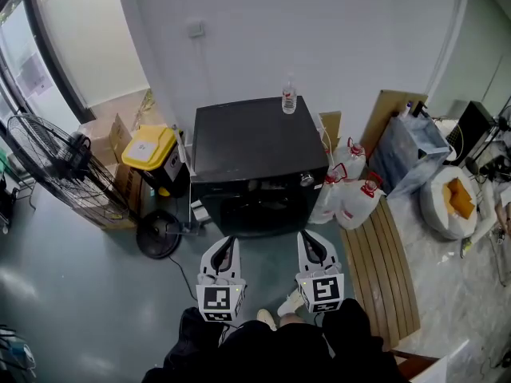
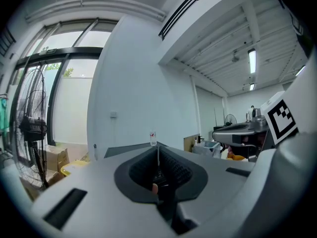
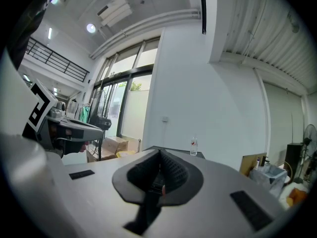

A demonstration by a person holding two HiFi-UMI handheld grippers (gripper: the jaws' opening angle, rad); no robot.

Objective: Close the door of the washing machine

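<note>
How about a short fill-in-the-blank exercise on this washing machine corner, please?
The clear plastic bottle stands on ____ of the black washing machine.
In the head view, the yellow-lidded black bin sits to the machine's ____.
The left gripper and right gripper both have their jaws ____, holding nothing.
Missing words: top; left; shut.

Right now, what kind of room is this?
Probably a laundry or storage corner of a workshop-like building: a black washing machine stands against the wall, with a big floor fan, cardboard boxes and plastic jugs crowded around it.
</note>
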